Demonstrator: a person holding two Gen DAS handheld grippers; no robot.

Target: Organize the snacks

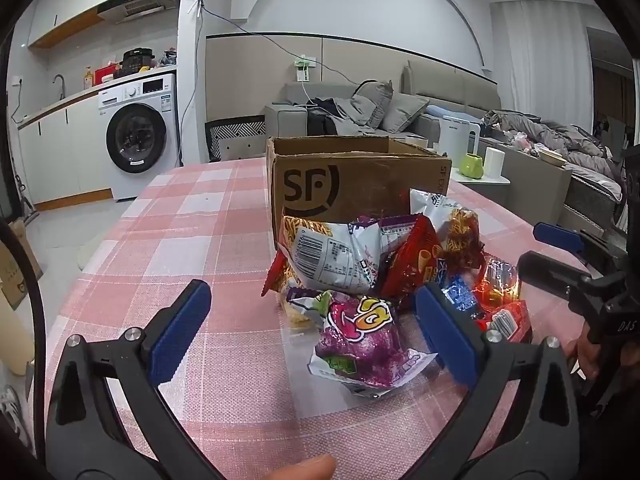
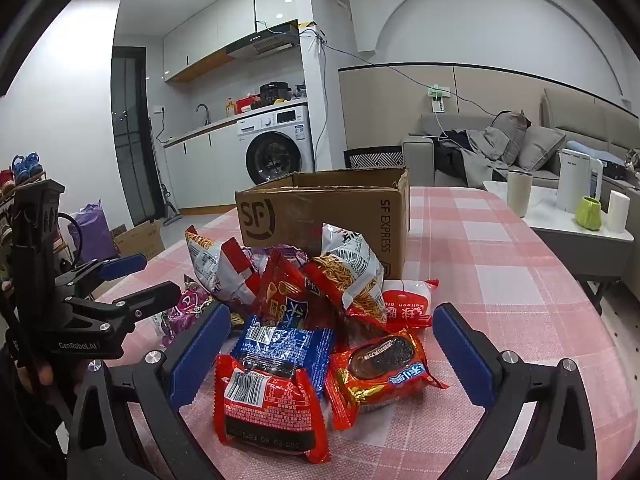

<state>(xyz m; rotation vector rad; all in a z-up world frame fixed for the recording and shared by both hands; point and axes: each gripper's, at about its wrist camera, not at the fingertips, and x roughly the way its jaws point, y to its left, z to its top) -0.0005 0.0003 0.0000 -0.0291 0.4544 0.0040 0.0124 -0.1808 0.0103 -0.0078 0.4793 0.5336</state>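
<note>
A heap of snack packets lies on the pink checked tablecloth [image 1: 208,248] in front of an open cardboard box [image 1: 344,188] marked SF. My left gripper [image 1: 316,340] is open, and a purple packet [image 1: 360,344] lies on the cloth between its blue pads, untouched. Behind it sits a white noodle packet [image 1: 336,256]. My right gripper [image 2: 332,352] is open too, straddling a red packet [image 2: 268,404], a blue packet [image 2: 284,344] and a red cookie packet [image 2: 380,372]. The box [image 2: 320,216] stands behind the heap. Each gripper shows at the edge of the other's view.
A low white table [image 2: 552,216] to the right carries a kettle, a cup, a green mug and a paper roll. A sofa stands behind, and a washing machine [image 1: 140,136] in the kitchen corner to the left. Bare cloth lies left of the box.
</note>
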